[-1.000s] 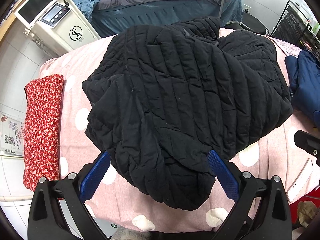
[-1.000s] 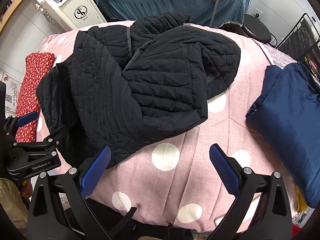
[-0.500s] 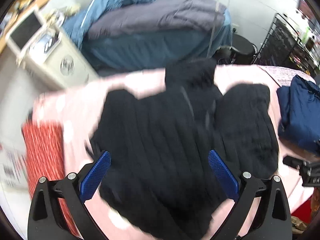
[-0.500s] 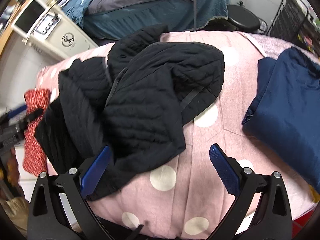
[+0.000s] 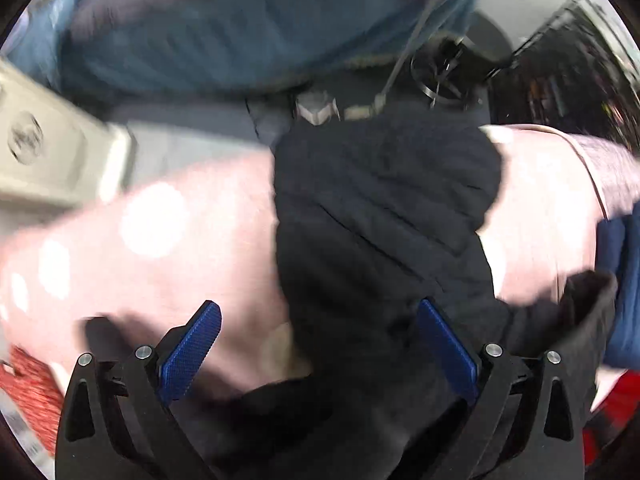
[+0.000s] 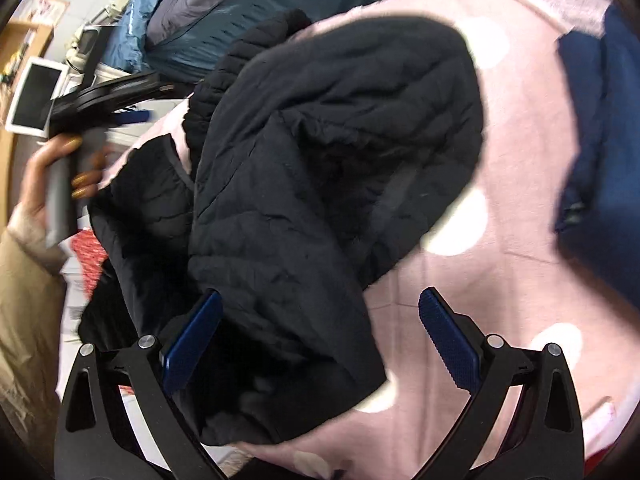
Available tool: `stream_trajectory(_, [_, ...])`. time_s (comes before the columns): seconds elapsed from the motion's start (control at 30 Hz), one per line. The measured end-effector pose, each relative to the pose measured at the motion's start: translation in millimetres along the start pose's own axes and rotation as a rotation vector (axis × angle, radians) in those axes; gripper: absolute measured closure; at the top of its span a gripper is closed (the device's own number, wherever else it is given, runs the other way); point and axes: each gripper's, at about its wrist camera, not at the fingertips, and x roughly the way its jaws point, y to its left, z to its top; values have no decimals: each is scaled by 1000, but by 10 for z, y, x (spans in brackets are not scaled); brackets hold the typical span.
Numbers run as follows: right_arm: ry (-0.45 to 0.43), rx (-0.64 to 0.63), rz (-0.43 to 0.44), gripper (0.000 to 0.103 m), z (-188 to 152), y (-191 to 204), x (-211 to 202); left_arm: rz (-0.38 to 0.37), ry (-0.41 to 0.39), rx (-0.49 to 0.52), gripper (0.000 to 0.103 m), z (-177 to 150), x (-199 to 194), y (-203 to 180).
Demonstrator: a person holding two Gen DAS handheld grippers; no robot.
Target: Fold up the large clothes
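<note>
Pink dotted bedspread (image 6: pixel 500 280), black jacket (image 6: pixel 320 160)

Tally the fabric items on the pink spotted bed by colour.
Black: 1, jacket
Navy: 1, garment
Red floral: 1, cloth
Total: 3

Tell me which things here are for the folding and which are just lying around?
For the folding:
- black quilted puffer jacket
- left gripper, open
- right gripper, open

Just lying around:
- navy blue folded garment
- red floral cloth
- pink polka-dot bedsheet
- white machine with a screen
</note>
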Motion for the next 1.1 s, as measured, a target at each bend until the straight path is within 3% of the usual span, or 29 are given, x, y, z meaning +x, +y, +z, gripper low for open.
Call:
stream_trajectory(0.1, [54, 53, 54, 6, -35, -46, 251, 12, 67, -3, 14, 84, 332, -54])
stream_trajectory(0.17, [127, 101, 127, 6, -118, -86, 473, 18, 54, 28, 28, 91, 394, -159])
stream_trajectory(0.23, [201, 124, 145, 12, -215, -97, 654, 20, 35, 37, 35, 86, 385, -223])
stream_trajectory(0.3, [226, 139, 186, 42, -300, -116, 766, 8, 13, 39, 49, 46, 355, -262])
stream_trajectory(0.37, [212, 161, 159, 57, -345, -148, 781, 1, -16, 45, 69, 9, 279, -298])
stream_trajectory(0.47, [180, 146, 147, 72, -350, -146, 729, -18, -60, 50, 87, -96, 127, -342])
stream_trajectory(0.67, [105, 42, 126, 84, -437, 4, 487, -136, -173, -25, 96, -315, -333, -274])
stream_trajectory(0.83, [-47, -135, 83, 92, -502, 277, -5, -215, -329, -76, 97, -735, -1088, -169])
stream_trajectory(0.93, [-140, -196, 106, 93, -573, 390, -373, -276, -422, -133, 97, -1035, -1531, 3])
stream_trajectory(1.1, [-304, -206, 150, 94, -731, 397, -1094, -222, -680, -186, 98, -1807, -2611, 316])
